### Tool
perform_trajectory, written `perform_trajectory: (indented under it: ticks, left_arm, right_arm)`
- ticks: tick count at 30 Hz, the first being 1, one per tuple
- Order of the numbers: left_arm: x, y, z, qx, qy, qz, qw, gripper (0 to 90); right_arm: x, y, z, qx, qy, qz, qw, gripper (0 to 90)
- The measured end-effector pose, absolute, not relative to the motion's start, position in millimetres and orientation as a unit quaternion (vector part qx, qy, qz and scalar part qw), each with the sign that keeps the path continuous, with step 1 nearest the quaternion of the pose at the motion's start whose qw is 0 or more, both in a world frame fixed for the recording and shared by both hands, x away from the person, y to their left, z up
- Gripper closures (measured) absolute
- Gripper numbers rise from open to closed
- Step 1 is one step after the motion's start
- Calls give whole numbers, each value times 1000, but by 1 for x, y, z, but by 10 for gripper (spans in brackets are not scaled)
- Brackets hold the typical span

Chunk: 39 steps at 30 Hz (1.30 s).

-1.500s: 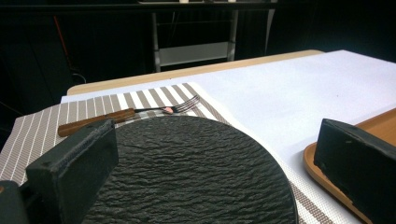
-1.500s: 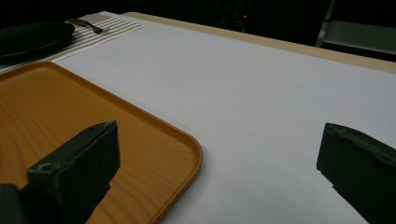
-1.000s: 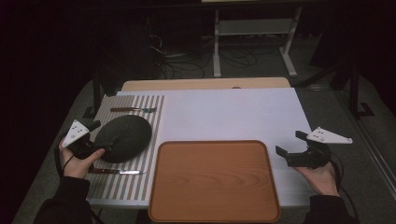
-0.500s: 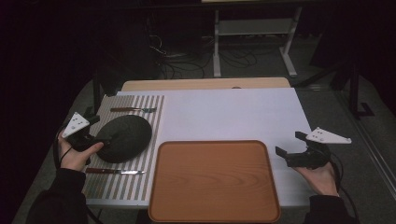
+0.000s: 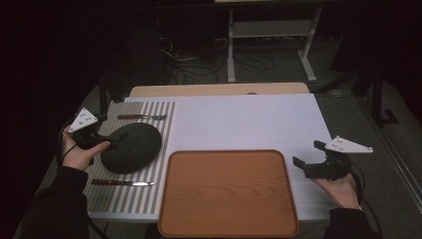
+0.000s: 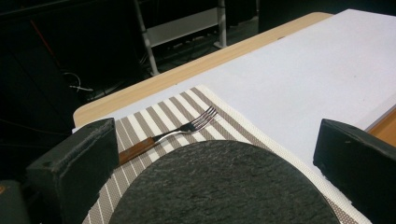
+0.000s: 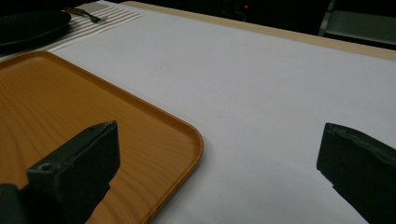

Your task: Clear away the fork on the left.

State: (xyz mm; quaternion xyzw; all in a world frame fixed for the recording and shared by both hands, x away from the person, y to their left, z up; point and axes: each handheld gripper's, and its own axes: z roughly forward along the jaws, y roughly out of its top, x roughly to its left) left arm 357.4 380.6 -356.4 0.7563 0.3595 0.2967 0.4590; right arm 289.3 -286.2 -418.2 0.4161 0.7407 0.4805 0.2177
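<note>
Slate plate (image 5: 130, 147) sits on the striped placemat (image 5: 161, 112), between fork (image 5: 142, 117) and knife (image 5: 122, 182) — your left gripper (image 5: 107, 143) straddles its rim, jaws wide, gripping nothing. Close off-centre and it may slide into the fork.

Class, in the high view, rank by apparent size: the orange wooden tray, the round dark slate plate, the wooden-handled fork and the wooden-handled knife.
1. Orange wooden tray
2. Round dark slate plate
3. Wooden-handled knife and wooden-handled fork: too alike to rank.
</note>
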Motion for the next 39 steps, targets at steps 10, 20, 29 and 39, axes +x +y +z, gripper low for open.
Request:
perform_trajectory:
  ticks: [10,20,29,39]
  left_arm:
    - [378,378,-352,778,352,290,433,0]
    - [400,374,-349,798,348,287,400,0]
    - [420,380,-349,812,345,297,366,27]
    - [444,384,-362,831,335,291,335,37]
  right_arm:
    - [289,-286,-419,417,742,479,217,0]
    - [289,-285,-419,417,742,480,214,0]
    - [290,-285,-420,419,742,480,211,0]
    - [291,-283,-422,419,746,475,206,0]
